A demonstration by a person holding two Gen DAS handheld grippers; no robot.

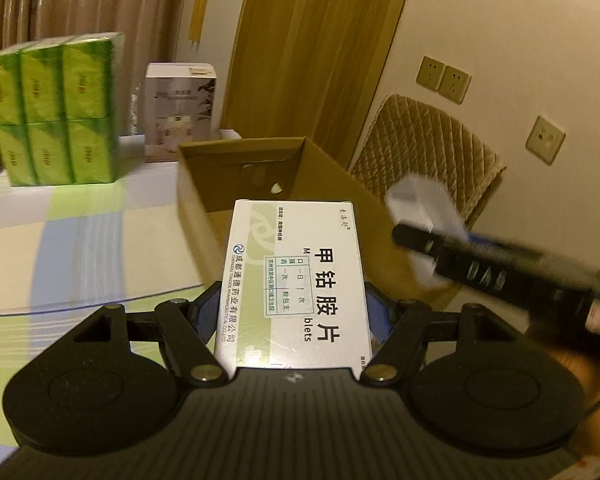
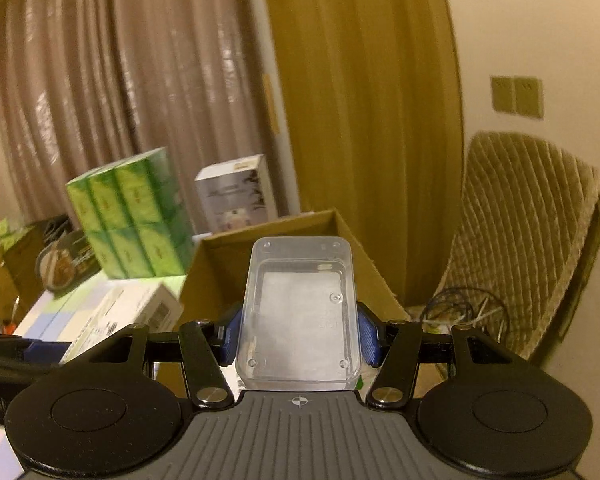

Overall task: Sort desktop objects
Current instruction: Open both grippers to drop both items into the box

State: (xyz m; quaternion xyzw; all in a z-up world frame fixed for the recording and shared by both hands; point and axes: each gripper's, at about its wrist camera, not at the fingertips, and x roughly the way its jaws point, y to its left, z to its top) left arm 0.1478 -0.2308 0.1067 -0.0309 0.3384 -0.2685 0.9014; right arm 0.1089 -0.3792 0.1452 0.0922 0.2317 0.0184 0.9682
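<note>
Holding, left gripper [image 1: 296, 312]: pads clamped on both long sides of a white medicine box [image 1: 296, 276], lifted just in front of the open cardboard box [image 1: 236, 152].
Holding, right gripper [image 2: 298, 334]: blue pads [image 2: 367, 334] pressed against a clear plastic case [image 2: 300, 312], raised over the same carton's near edge.
Table [image 1: 60, 240]: pastel checked cloth, green tissue packs [image 1: 56, 112] stacked at the back, a white carton [image 1: 180, 108] beside them.
Behind: curtains, a quilted chair [image 1: 424, 152].
</note>
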